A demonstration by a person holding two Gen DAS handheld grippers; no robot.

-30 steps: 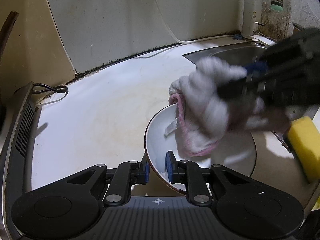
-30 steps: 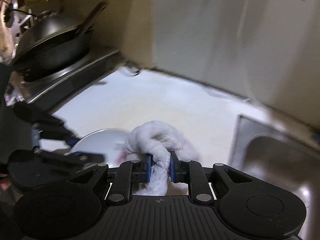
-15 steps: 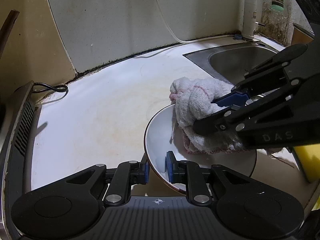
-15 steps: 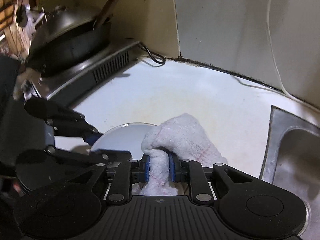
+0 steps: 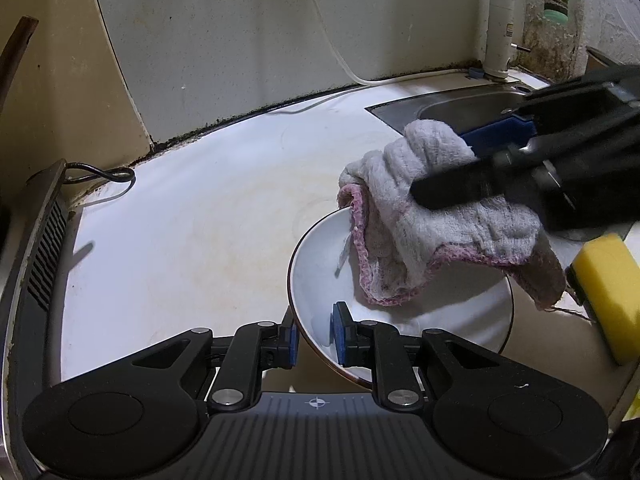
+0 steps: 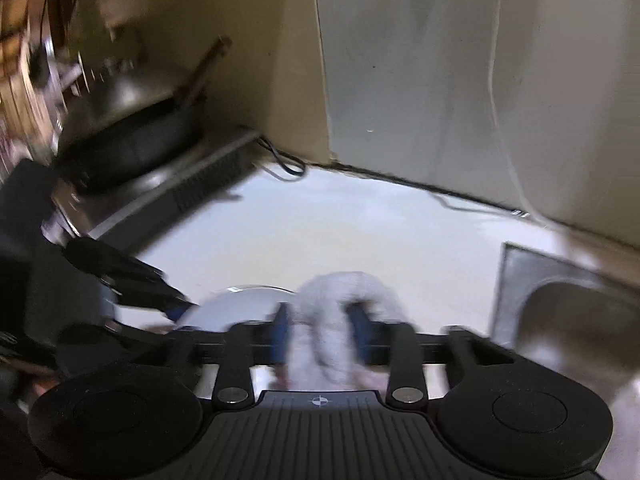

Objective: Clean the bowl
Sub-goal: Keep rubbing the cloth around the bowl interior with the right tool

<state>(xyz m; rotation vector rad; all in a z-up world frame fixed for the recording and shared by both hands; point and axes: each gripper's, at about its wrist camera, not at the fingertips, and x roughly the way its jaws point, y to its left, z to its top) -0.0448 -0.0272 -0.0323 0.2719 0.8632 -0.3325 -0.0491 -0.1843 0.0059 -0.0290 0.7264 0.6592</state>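
Observation:
A white bowl [image 5: 320, 280] with a dark rim sits tilted on the white counter. My left gripper [image 5: 316, 336] is shut on its near rim, one blue pad inside and one outside. A white cloth with a pink edge [image 5: 420, 216] hangs over the bowl's far right side. My right gripper [image 5: 440, 164] comes in from the right with the cloth between its fingers. In the blurred right wrist view its jaws are opening: the pads stand apart on either side of the bunched cloth [image 6: 320, 320] and the right gripper [image 6: 320, 332] no longer pinches it. The bowl [image 6: 240, 304] lies just beyond.
A steel sink [image 5: 460, 108] with a tap [image 5: 498, 36] lies behind the cloth. A yellow sponge [image 5: 608, 280] rests at the right edge. A stove [image 5: 40, 240] with a black cable [image 5: 100, 176] borders the counter on the left, and a dark wok [image 6: 132, 140] sits on it.
The right gripper's pads, tight on the cloth before, have spread apart. It has shifted and tilted, blurring its view. The left gripper and the bowl have not moved.

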